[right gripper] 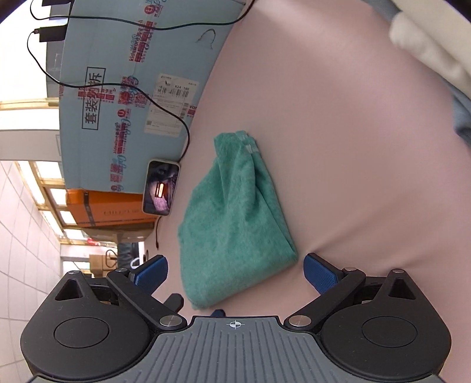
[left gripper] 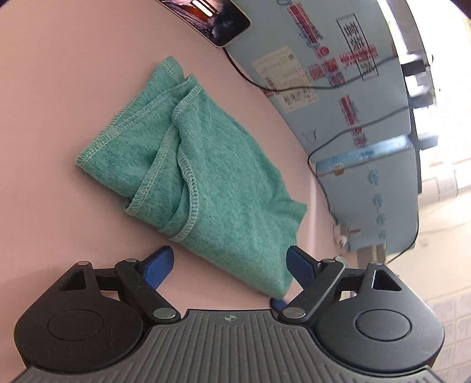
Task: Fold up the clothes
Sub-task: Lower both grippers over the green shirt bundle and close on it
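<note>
A green terry cloth [left gripper: 203, 182] lies loosely folded in several layers on the pink table [left gripper: 59, 117], its stitched edges showing at the left. My left gripper [left gripper: 229, 265] is open, with its blue fingers either side of the cloth's near corner, just above it. In the right wrist view the same cloth [right gripper: 232, 224] lies as a narrow bundle. My right gripper [right gripper: 235, 271] is open, its blue fingers astride the cloth's near end, holding nothing.
A light blue cardboard box [right gripper: 132, 88] with labels and black cables stands along the table's edge. A phone [right gripper: 160, 187] with a lit screen leans against it; it also shows in the left wrist view [left gripper: 212, 20]. An orange box [right gripper: 103, 209] sits beyond.
</note>
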A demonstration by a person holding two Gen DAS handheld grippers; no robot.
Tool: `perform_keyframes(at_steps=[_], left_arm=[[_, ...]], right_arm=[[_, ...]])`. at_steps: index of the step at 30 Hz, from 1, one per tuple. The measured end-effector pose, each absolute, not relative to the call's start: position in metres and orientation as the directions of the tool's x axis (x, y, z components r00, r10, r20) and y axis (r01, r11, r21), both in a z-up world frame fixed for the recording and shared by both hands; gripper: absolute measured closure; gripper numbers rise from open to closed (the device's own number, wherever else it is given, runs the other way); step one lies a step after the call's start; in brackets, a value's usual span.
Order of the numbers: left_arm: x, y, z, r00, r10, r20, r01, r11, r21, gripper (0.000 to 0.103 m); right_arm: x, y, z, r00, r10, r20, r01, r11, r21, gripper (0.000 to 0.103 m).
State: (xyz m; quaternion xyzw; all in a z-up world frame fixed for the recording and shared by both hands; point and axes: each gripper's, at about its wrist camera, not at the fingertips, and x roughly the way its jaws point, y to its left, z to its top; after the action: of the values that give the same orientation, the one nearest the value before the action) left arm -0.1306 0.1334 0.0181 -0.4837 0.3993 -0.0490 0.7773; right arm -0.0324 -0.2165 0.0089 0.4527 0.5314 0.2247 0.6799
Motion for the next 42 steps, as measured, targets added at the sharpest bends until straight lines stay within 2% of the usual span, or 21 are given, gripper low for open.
perform_keyframes(at_steps=[2, 4, 6, 11, 13, 14, 16, 17, 19, 22, 24, 29, 32, 37, 38, 40, 41, 42], left_arm=[[-0.13, 0.135, 0.015, 0.694, -0.466, -0.549, -0.313, 0.492, -0.812, 0.009], [-0.128, 0.136, 0.014, 0.705, -0.467, -0.534, -0.312, 0.471, -0.825, 0.008], [-0.126, 0.134, 0.016, 0.709, -0.468, -0.528, -0.299, 0.48, -0.825, 0.0], [-0.124, 0.127, 0.02, 0.74, -0.417, -0.529, -0.298, 0.502, -0.812, 0.0], [-0.123, 0.126, 0.021, 0.741, -0.406, -0.535, -0.302, 0.51, -0.805, 0.0], [-0.123, 0.126, 0.022, 0.74, -0.404, -0.538, -0.303, 0.513, -0.803, 0.0], [-0.122, 0.127, 0.022, 0.739, -0.406, -0.537, -0.304, 0.511, -0.804, 0.0], [-0.122, 0.128, 0.022, 0.74, -0.406, -0.536, -0.305, 0.508, -0.806, 0.0], [-0.122, 0.129, 0.022, 0.738, -0.409, -0.537, -0.314, 0.497, -0.809, 0.0], [-0.123, 0.132, 0.022, 0.735, -0.411, -0.539, -0.34, 0.464, -0.818, 0.0], [-0.122, 0.131, 0.024, 0.729, -0.408, -0.55, -0.363, 0.45, -0.816, 0.0], [-0.116, 0.124, 0.029, 0.699, -0.422, -0.577, -0.393, 0.448, -0.803, 0.0], [-0.113, 0.12, 0.022, 0.702, -0.443, -0.558, -0.442, 0.343, -0.829, 0.0], [-0.111, 0.124, 0.022, 0.738, -0.33, -0.588, -0.572, 0.155, -0.805, 0.002], [-0.111, 0.126, 0.023, 0.75, -0.311, -0.584, -0.57, 0.144, -0.809, 0.004], [-0.11, 0.131, 0.024, 0.773, -0.272, -0.574, -0.563, 0.123, -0.817, 0.021], [-0.109, 0.133, 0.024, 0.77, -0.261, -0.583, -0.57, 0.132, -0.811, 0.047], [-0.107, 0.135, 0.022, 0.747, -0.263, -0.61, -0.591, 0.156, -0.791, 0.078]], right_arm=[[-0.027, -0.21, 0.009, 0.329, 0.776, -0.537, 0.171, 0.511, 0.843, 0.002], [-0.024, -0.207, 0.01, 0.331, 0.765, -0.552, 0.164, 0.53, 0.832, 0.002], [-0.023, -0.205, 0.01, 0.331, 0.763, -0.555, 0.16, 0.535, 0.83, 0.002], [-0.024, -0.207, 0.008, 0.335, 0.765, -0.551, 0.161, 0.53, 0.833, 0.003], [-0.024, -0.206, 0.008, 0.337, 0.76, -0.555, 0.161, 0.534, 0.83, 0.006], [-0.024, -0.207, 0.008, 0.338, 0.756, -0.561, 0.166, 0.539, 0.826, 0.011], [-0.025, -0.21, 0.008, 0.344, 0.745, -0.571, 0.184, 0.543, 0.82, 0.032], [-0.024, -0.212, 0.005, 0.344, 0.744, -0.573, 0.206, 0.535, 0.819, 0.057], [-0.021, -0.215, -0.007, 0.332, 0.76, -0.559, 0.262, 0.495, 0.828, 0.069], [-0.02, -0.219, -0.01, 0.342, 0.785, -0.517, 0.297, 0.432, 0.852, 0.075], [-0.02, -0.221, -0.009, 0.352, 0.8, -0.486, 0.31, 0.39, 0.867, 0.085], [-0.016, -0.218, 0.005, 0.379, 0.833, -0.403, 0.342, 0.279, 0.898, 0.088], [-0.013, -0.214, 0.012, 0.384, 0.848, -0.367, 0.353, 0.232, 0.906, 0.089], [-0.01, -0.21, 0.024, 0.388, 0.861, -0.329, 0.35, 0.192, 0.917, 0.089], [-0.01, -0.21, 0.025, 0.388, 0.861, -0.328, 0.345, 0.194, 0.918, 0.089], [-0.01, -0.212, 0.023, 0.397, 0.856, -0.33, 0.356, 0.188, 0.915, 0.089], [-0.011, -0.214, 0.022, 0.401, 0.854, -0.332, 0.362, 0.185, 0.914, 0.089], [-0.011, -0.216, 0.019, 0.406, 0.85, -0.337, 0.371, 0.184, 0.91, 0.089]])
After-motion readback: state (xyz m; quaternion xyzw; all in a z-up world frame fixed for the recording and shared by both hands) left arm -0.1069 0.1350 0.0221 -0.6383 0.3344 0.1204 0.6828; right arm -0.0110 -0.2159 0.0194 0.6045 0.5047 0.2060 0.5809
